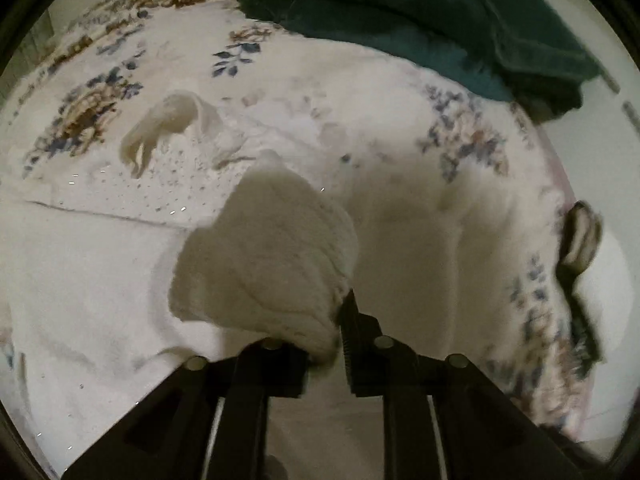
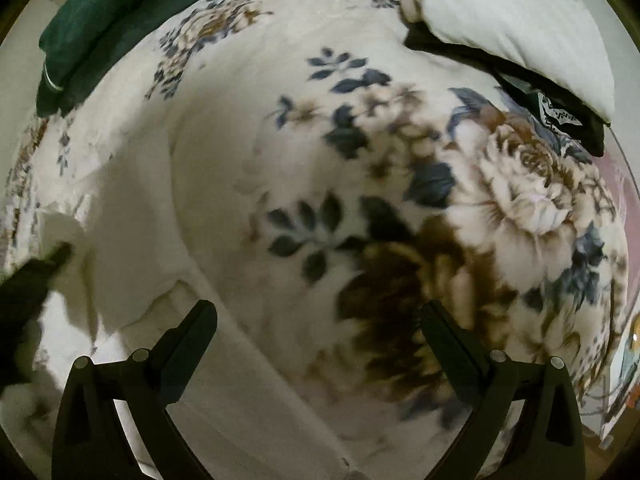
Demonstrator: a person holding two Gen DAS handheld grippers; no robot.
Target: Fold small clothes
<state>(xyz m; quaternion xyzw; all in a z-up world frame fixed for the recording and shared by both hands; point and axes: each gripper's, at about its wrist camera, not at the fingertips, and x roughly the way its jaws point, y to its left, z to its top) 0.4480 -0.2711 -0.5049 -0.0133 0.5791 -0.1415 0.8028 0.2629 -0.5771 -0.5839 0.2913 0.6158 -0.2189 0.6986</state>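
My left gripper (image 1: 326, 332) is clamped on a white knit garment (image 1: 268, 264), lifted above the floral blanket (image 1: 400, 128) (a green cloth (image 1: 400, 20) lies beyond). My right gripper (image 2: 316, 320) hangs spread wide, holding nothing.

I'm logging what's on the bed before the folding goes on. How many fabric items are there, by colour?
White or cream: 3, the fuzzy cloth in the left gripper, a crumpled garment, a pillow
Dark green: 1, blanket
Black: 1, printed cloth
Floral: 1, bedcover
Total: 6
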